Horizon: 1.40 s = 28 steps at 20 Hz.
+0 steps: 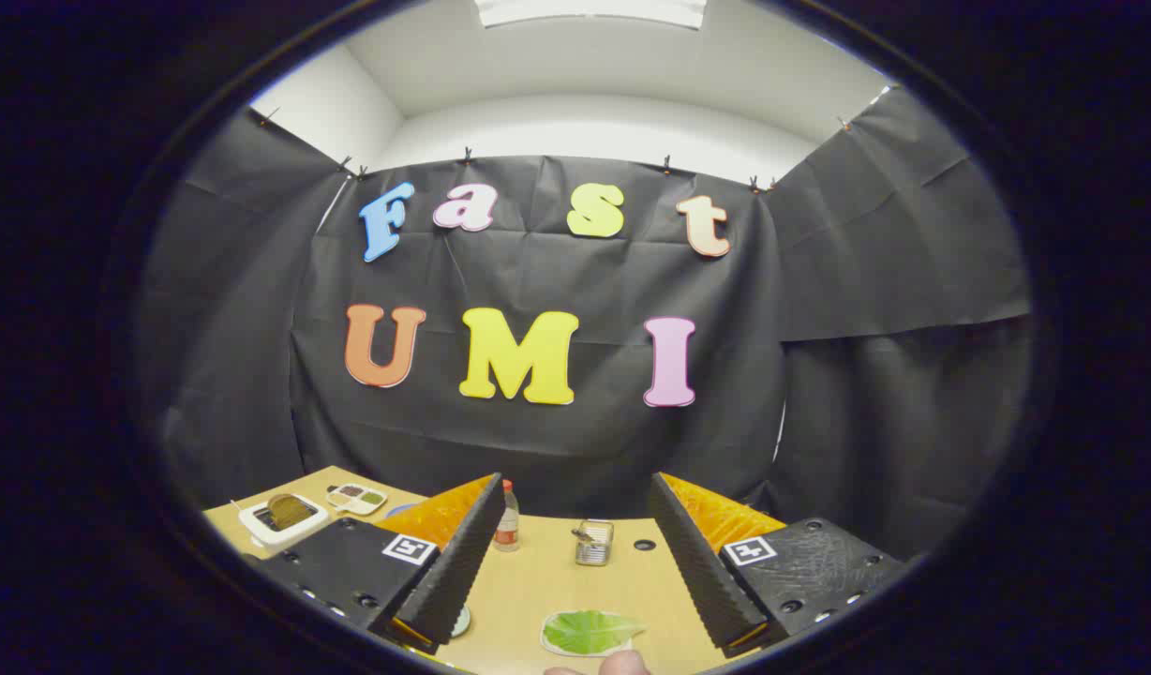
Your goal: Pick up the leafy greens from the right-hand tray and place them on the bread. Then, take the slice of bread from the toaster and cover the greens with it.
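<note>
My gripper (575,487) is held above the wooden table (547,591), its two ribbed black fingers wide apart with nothing between them. Low between the fingers, close to me, a green leaf (590,631) lies on a small white tray (549,641). Far off to the left, beyond the left finger, stands a white toaster (280,521) with a brown bread slice (288,510) in it. The edge of a white plate (461,621) peeks out from behind the left finger; what lies on it is hidden.
Ahead between the fingers stand a small bottle with a red cap (507,516) and a metal tin (594,542), with a round hole (644,545) in the tabletop beside it. A compartment dish (357,499) sits behind the toaster. A person's fingertip (622,664) shows near the leaf.
</note>
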{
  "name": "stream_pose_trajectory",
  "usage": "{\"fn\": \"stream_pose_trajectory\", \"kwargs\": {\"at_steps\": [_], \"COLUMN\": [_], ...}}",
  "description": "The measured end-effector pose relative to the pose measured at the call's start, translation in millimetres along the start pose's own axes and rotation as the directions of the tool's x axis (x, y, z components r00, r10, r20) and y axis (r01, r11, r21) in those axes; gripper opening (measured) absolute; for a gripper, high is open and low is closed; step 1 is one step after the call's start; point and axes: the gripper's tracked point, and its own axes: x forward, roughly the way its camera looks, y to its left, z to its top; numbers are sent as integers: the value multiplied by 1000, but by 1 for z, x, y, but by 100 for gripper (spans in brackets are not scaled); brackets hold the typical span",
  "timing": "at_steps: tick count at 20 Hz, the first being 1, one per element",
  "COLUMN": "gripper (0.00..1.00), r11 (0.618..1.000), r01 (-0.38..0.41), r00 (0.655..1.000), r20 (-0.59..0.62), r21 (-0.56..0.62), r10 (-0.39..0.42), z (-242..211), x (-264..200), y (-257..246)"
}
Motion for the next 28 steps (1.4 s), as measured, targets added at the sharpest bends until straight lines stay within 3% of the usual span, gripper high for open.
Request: {"fn": "stream_pose_trajectory", "kwargs": {"at_steps": [22,28], "gripper": [95,95], "r11": [997,992], "r01": [60,108], "r00": [998,991], "r20": [-38,-84], "r21": [55,65], "r10": [-58,-103], "z": [-16,-56], "x": [-16,-23], "y": [-28,-72]}}
